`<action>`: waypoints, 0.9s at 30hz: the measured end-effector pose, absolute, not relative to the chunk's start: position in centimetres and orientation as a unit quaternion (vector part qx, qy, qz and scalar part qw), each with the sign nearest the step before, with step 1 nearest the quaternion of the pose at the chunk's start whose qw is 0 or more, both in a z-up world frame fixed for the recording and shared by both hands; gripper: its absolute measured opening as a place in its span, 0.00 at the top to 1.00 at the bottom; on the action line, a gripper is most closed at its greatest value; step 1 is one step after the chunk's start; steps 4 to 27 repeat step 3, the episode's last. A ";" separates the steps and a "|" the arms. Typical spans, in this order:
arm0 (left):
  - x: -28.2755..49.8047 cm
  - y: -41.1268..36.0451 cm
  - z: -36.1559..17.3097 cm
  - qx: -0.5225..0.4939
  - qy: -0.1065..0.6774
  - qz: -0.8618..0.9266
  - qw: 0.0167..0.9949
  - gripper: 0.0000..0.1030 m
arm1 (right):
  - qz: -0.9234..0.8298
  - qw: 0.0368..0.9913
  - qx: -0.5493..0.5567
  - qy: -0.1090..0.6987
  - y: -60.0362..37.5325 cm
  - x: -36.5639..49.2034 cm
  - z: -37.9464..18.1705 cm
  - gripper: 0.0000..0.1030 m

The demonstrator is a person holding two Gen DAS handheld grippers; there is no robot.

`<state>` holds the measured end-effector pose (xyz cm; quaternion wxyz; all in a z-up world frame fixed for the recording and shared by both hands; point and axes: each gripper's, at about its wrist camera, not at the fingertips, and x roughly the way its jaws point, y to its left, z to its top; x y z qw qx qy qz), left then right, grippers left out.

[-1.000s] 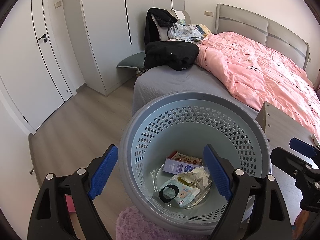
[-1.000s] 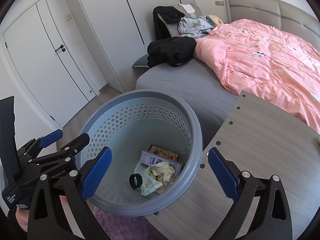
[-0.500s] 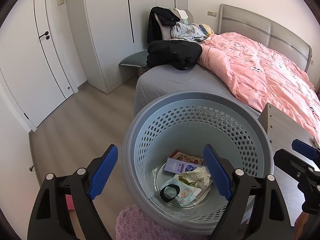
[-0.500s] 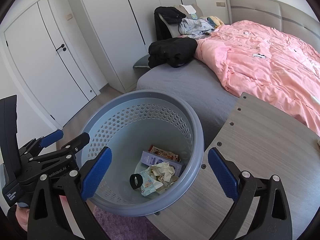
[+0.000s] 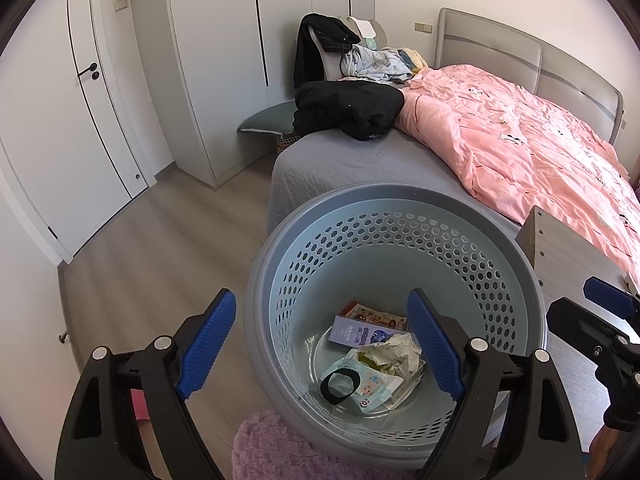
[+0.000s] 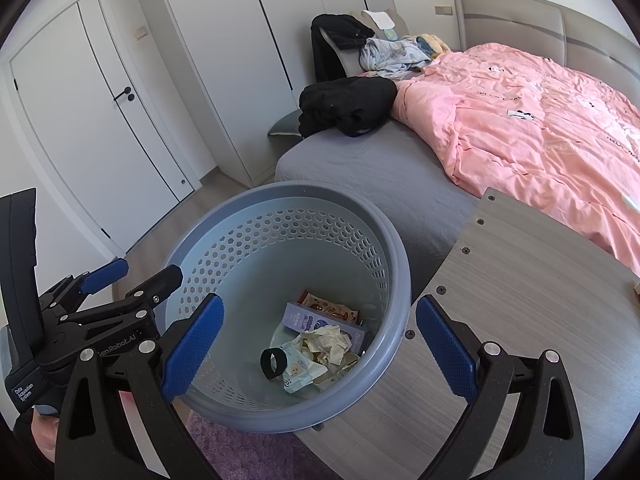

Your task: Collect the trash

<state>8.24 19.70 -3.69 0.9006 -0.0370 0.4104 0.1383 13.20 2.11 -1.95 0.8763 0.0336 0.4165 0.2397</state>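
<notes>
Left wrist view: we hold the left gripper (image 5: 320, 344) wide apart and empty above the basket (image 5: 400, 208), where the trash (image 5: 372, 360) lies at the bottom; our right gripper (image 6: 320, 348) is likewise spread, empty, beside the table (image 6: 540, 280)

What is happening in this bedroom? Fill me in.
A person is collecting trash with two handheld grippers. Both the left gripper and the right gripper hang open and empty above a grey perforated basket. At its bottom lie a crumpled tissue, a purple box, a snack wrapper, a wipes packet and a black ring. The wooden table beside it shows bare.
</notes>
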 end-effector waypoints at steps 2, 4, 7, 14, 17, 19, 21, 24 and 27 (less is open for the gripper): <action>8.2 19.7 -3.7 -0.037 0.411 0.138 0.901 0.19 | 0.240 0.876 0.034 0.417 2.1 13.2 -2.0 0.08; 8.2 19.7 -3.7 -0.037 0.411 0.138 0.901 0.19 | 0.240 0.876 0.034 0.417 2.1 13.2 -2.0 0.08; 8.2 19.7 -3.7 -0.037 0.411 0.138 0.901 0.19 | 0.240 0.876 0.034 0.417 2.1 13.2 -2.0 0.08; 8.2 19.7 -3.7 -0.037 0.411 0.138 0.901 0.19 | 0.240 0.876 0.034 0.417 2.1 13.2 -2.0 0.08; 8.2 19.7 -3.7 -0.037 0.411 0.138 0.901 0.19 | 0.240 0.876 0.034 0.417 2.1 13.2 -2.0 0.08; 8.2 19.7 -3.7 -0.037 0.411 0.138 0.901 0.19 | 0.240 0.876 0.034 0.417 2.1 13.2 -2.0 0.08; 8.2 19.7 -3.7 -0.037 0.411 0.138 0.901 0.19 | 0.240 0.876 0.034 0.417 2.1 13.2 -2.0 0.08; 8.2 19.7 -3.7 -0.037 0.411 0.138 0.901 0.19 | 0.240 0.876 0.034 0.417 2.1 13.2 -2.0 0.08; 8.2 19.7 -3.7 -0.037 0.411 0.138 0.901 0.19 | 0.240 0.876 0.034 0.417 2.1 13.2 -2.0 0.08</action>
